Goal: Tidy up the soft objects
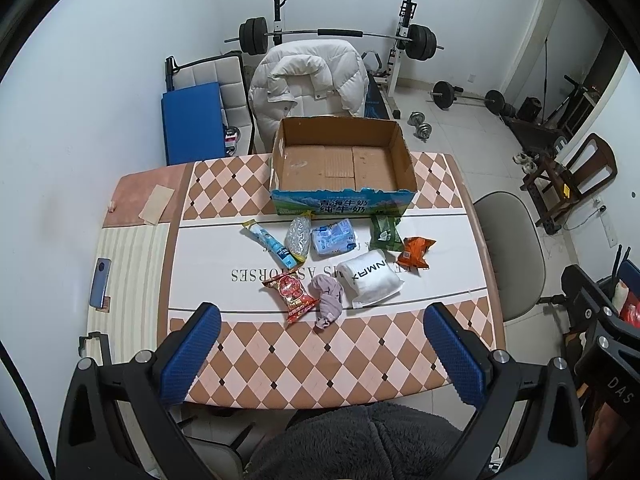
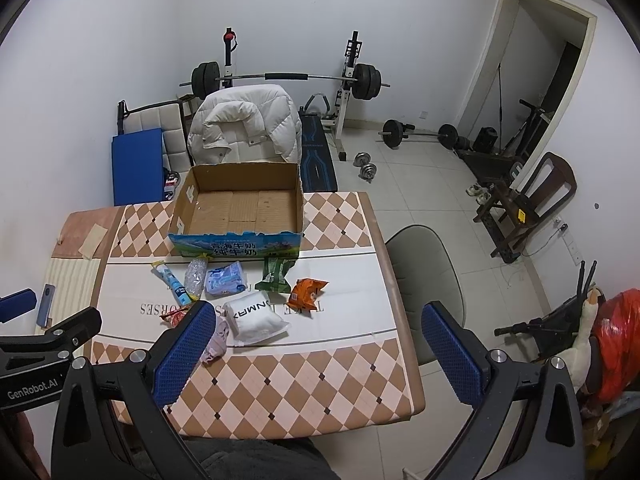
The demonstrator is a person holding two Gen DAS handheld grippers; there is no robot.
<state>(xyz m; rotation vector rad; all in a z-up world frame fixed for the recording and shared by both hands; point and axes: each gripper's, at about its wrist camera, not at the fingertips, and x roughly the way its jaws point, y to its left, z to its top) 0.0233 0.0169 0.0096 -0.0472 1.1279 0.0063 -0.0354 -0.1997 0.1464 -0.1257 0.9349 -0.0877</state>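
An empty cardboard box (image 1: 402, 148) (image 2: 298, 196) stands at the table's far side. In front of it lie a blue tube (image 1: 267, 242), a clear crinkled bag (image 1: 298, 237), a blue tissue pack (image 1: 334, 236), a green packet (image 1: 385, 233), an orange snack bag (image 1: 416, 252), a white pillow pack (image 1: 372, 278) (image 2: 258, 318), a red snack bag (image 1: 292, 294) and a mauve cloth (image 1: 329, 298). My left gripper (image 1: 320, 354) is open above the table's near edge, short of the items. My right gripper (image 2: 318, 354) is open, further right; its left finger hides part of the cloth (image 2: 218, 342).
The checkered table (image 1: 320, 364) has a phone (image 1: 100, 284) on its left side. A grey chair (image 2: 424, 276) stands to the right. A white jacket on a chair (image 1: 308, 76) and weight equipment (image 1: 332, 34) are behind the table.
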